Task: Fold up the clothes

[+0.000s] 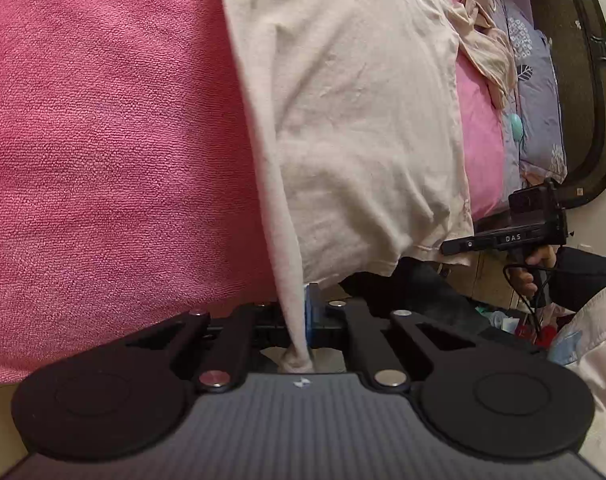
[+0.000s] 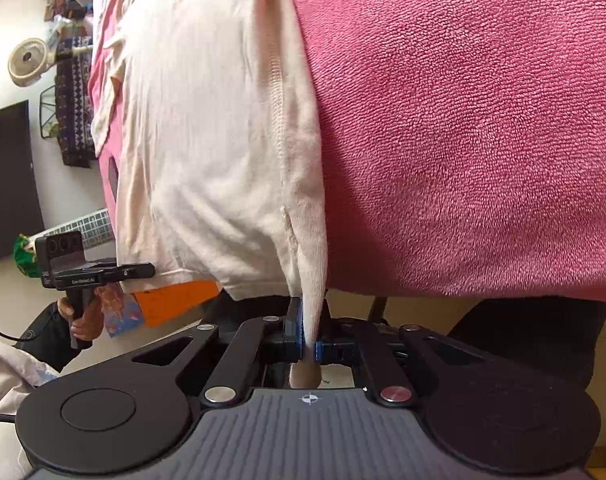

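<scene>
A cream garment (image 1: 351, 120) lies spread on a pink towel (image 1: 103, 140) over the bed. My left gripper (image 1: 301, 320) is shut on one corner of the garment's near edge, at the towel's border. My right gripper (image 2: 311, 340) is shut on the other near corner of the garment (image 2: 207, 140), with cloth pinched between its blue pads (image 2: 300, 332). The right gripper also shows in the left wrist view (image 1: 455, 246) at the garment's hem. The left gripper shows in the right wrist view (image 2: 143, 270) at the hem. The pink towel (image 2: 483, 140) fills the right.
A floral pillow (image 1: 539, 92) and dark headboard (image 1: 583, 80) lie at the far end of the bed. A small fan (image 2: 27, 60), a dark patterned cloth (image 2: 75, 100), a black screen (image 2: 7, 180) and an orange sheet (image 2: 175, 300) are beside the bed.
</scene>
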The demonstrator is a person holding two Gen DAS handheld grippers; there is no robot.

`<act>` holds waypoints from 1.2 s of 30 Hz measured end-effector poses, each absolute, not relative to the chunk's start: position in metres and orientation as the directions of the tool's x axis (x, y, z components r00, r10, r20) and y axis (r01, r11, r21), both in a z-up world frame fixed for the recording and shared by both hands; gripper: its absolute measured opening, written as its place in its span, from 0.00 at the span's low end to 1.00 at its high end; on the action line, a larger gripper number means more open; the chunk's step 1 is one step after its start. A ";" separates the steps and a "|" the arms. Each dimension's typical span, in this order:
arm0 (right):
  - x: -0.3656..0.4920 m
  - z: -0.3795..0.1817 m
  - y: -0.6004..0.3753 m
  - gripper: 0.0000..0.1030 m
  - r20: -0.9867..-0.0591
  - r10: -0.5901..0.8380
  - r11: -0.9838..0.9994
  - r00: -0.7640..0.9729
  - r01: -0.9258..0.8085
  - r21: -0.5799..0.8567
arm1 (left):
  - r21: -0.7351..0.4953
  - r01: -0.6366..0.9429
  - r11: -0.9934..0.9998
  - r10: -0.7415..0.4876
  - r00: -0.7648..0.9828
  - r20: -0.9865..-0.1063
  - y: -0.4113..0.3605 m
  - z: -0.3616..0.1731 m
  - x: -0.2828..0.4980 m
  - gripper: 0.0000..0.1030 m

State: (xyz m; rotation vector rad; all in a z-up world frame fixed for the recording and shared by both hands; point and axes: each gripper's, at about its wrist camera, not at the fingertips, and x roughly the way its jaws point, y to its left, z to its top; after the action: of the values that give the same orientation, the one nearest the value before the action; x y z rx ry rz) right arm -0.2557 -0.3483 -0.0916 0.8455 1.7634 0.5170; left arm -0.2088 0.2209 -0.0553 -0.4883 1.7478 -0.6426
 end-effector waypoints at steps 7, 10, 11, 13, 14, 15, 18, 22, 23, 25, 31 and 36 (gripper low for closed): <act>-0.244 -0.073 -0.379 0.07 -0.582 0.808 0.492 0.091 0.438 0.752 | -0.755 -0.179 0.631 -0.772 -0.042 -0.635 0.246 -0.039 -0.180 0.01; -0.222 -0.072 -0.387 0.07 -0.534 0.802 0.388 0.268 0.445 0.807 | -0.825 -0.233 0.515 -0.820 0.146 -0.553 0.259 -0.029 -0.160 0.01; -0.217 -0.071 -0.392 0.07 -0.521 0.792 0.360 0.319 0.444 0.820 | -0.831 -0.242 0.501 -0.816 0.189 -0.547 0.261 -0.029 -0.153 0.01; -0.209 -0.074 -0.402 0.09 -0.533 0.759 0.348 0.375 0.459 0.818 | -0.817 -0.269 0.509 -0.781 0.255 -0.570 0.263 -0.034 -0.136 0.02; -0.201 -0.081 -0.405 0.10 -0.560 0.738 0.369 0.376 0.470 0.802 | -0.798 -0.289 0.529 -0.762 0.253 -0.596 0.267 -0.039 -0.131 0.02; -0.191 -0.090 -0.406 0.10 -0.589 0.720 0.398 0.367 0.477 0.784 | -0.778 -0.309 0.547 -0.742 0.250 -0.622 0.271 -0.043 -0.126 0.02; -0.176 -0.097 -0.393 0.14 -0.652 0.675 0.463 0.345 0.490 0.738 | -0.712 -0.368 0.598 -0.679 0.239 -0.694 0.282 -0.056 -0.112 0.02; -0.170 -0.085 -0.386 0.34 -0.689 0.611 0.492 0.391 0.494 0.717 | -0.651 -0.385 0.654 -0.593 0.273 -0.757 0.299 -0.050 -0.105 0.14; -0.170 -0.082 -0.389 0.41 -0.709 0.584 0.511 0.394 0.500 0.699 | -0.631 -0.387 0.672 -0.567 0.279 -0.775 0.304 -0.047 -0.104 0.21; -0.162 -0.076 -0.376 0.41 -0.766 0.520 0.588 0.378 0.492 0.642 | -0.537 -0.355 0.765 -0.469 0.263 -0.843 0.304 -0.036 -0.098 0.23; -0.164 -0.025 -0.295 0.46 -0.930 0.146 0.989 0.337 -0.085 0.124 | 0.035 0.299 0.954 -0.062 0.310 -0.949 0.206 0.015 -0.113 0.41; -0.182 -0.031 -0.202 0.59 -0.923 0.094 0.813 0.373 -0.564 -0.145 | 0.151 0.746 0.648 -0.168 0.334 -0.928 0.114 0.016 -0.154 0.61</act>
State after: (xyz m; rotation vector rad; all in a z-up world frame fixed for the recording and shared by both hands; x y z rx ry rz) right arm -0.1816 -0.2015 -0.0308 -0.4849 1.1175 0.4432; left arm -0.1537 0.1136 0.0157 0.6381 1.0727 -0.6523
